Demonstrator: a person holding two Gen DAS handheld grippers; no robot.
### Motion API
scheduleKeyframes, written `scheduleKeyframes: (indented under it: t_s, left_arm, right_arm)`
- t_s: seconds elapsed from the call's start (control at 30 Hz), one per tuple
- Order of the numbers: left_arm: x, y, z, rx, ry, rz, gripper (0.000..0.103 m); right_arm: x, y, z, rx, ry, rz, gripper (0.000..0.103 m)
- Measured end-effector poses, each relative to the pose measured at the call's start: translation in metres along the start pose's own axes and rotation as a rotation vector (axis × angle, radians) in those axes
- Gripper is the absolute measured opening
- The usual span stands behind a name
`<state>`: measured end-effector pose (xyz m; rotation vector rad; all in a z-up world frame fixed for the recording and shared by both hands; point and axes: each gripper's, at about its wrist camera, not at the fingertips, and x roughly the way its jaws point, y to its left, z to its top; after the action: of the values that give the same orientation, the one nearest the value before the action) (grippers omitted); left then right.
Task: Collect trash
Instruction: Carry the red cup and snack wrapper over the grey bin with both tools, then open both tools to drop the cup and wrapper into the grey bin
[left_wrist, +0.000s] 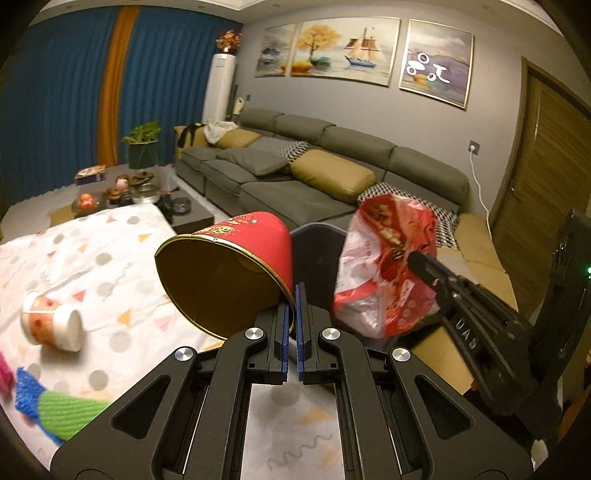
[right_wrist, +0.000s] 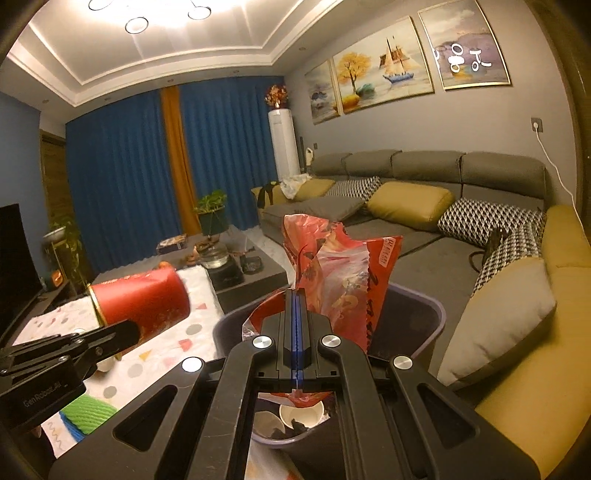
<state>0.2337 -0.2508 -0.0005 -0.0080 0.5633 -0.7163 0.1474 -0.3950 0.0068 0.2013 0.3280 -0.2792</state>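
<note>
Holding trash over bin (right_wrist: 424, 317)
L gripper (left_wrist: 294, 295) pinches red cup (left_wrist: 236, 266) rim; R gripper (right_wrist: 295, 295) clamped on red wrapper (right_wrist: 340, 266).

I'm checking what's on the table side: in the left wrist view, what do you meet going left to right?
Small paper cup lying on the tablecloth → red tub in the left tool → red snack bag in the right tool.

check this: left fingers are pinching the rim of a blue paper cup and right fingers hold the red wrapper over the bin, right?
One thing is wrong: the paper cup is red with a gold rim, not blue, as the left wrist view shows. The rest holds: the left gripper pinches its rim, and the right gripper holds the red wrapper over the bin.
</note>
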Motion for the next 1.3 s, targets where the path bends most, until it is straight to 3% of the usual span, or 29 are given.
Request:
scheduleKeyframes:
  t_s: [0.5,1.07,1.17,1.23,1.27,1.3]
  left_arm:
    - [0.060,-0.011,0.002,0.012,0.071,-0.092,0.002]
    - [0.084,-0.014,-0.007,0.018,0.126,-0.116,0.002]
    - [0.084,-0.016,-0.006,0.024,0.129,-0.122,0.003]
    - [0.084,-0.014,-0.006,0.032,0.131,-0.112,0.009]
    - [0.084,-0.013,-0.006,0.032,0.129,-0.103,0.018]
    - [0.083,-0.011,-0.007,0.023,0.125,-0.094,0.034]
  right_arm:
    - [0.026,-0.024,-0.013,0.009,0.069,-0.017,0.001]
    - [0.039,-0.035,-0.013,0.032,0.117,-0.018,0.002]
    - [0.040,-0.038,-0.012,0.039,0.118,-0.023,0.010]
    - [0.038,-0.040,-0.013,0.044,0.111,-0.033,0.027]
    - [0.036,-0.041,-0.013,0.047,0.103,-0.037,0.036]
    - [0.035,-0.042,-0.013,0.046,0.096,-0.043,0.037]
